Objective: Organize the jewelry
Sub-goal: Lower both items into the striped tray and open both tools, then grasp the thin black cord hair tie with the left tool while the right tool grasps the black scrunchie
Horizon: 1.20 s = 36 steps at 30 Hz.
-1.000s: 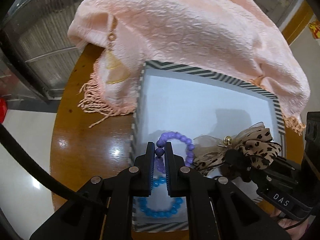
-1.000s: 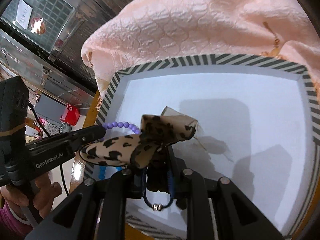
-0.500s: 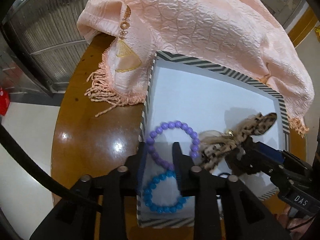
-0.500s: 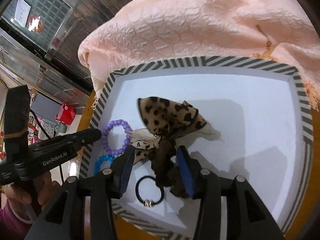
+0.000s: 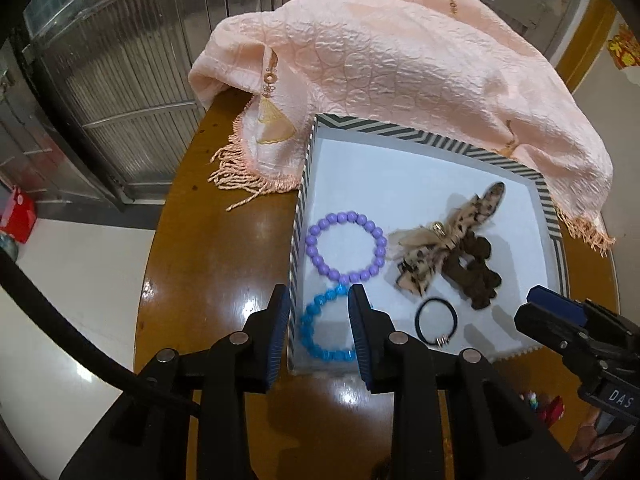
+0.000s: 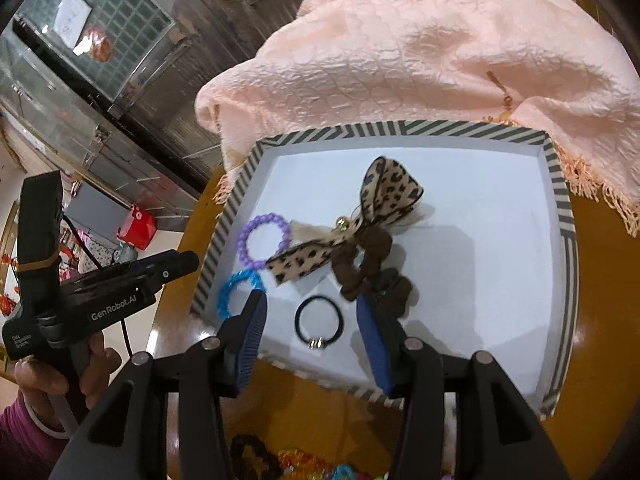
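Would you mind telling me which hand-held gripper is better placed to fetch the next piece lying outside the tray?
Right hand-held gripper, probably: open and empty, with loose colourful pieces directly beneath it, outside the striped tray.

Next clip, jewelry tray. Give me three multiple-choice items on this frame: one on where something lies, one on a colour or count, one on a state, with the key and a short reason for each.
1. Where does the black hair tie lie?
A. inside the striped tray, near its front edge
B. on the pink cloth
C. on the wooden table, left of the tray

2. How many bead bracelets lie in the tray?
A. one
B. two
C. four

3. What is the state of the right gripper?
A. shut on the hair tie
B. shut on the leopard bow
C. open, holding nothing

Key:
1 A: the tie rests on the white tray floor, in front of the bow.
2 B: a purple bracelet and a blue bracelet lie along the tray's left side.
3 C: the jaws stand wide apart with the tie lying free on the tray floor beyond them; the left gripper is open too.
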{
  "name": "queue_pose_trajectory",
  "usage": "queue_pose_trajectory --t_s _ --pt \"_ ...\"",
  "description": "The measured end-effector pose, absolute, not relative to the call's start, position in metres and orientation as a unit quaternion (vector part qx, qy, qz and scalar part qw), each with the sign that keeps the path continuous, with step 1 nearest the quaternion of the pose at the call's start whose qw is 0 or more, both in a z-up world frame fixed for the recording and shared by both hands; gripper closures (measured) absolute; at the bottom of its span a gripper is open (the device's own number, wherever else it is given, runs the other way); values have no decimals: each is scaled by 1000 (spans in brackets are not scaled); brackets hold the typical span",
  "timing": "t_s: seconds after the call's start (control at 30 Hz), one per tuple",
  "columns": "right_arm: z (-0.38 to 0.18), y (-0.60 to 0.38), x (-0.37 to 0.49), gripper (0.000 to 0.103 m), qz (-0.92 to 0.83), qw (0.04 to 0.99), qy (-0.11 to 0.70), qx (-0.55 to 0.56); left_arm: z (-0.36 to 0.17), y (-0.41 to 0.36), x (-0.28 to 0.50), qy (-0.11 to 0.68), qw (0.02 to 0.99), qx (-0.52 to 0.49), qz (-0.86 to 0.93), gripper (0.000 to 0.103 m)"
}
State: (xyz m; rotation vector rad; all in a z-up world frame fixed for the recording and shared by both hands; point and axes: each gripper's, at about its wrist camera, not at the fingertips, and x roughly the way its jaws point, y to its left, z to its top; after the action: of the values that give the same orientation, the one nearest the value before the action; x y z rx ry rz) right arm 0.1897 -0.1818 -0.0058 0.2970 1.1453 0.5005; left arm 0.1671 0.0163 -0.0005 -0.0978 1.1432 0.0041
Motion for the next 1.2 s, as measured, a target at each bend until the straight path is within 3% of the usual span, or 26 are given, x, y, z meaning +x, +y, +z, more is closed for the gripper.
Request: queue_pose_trajectory --t_s 0.57,1.2 --pt "9 -195 108 53 231 806 532 116 11 -4 91 522 853 -21 -11 74" --pt "-7 -209 37 53 219 797 550 119 -9 1 34 553 831 -42 -43 74"
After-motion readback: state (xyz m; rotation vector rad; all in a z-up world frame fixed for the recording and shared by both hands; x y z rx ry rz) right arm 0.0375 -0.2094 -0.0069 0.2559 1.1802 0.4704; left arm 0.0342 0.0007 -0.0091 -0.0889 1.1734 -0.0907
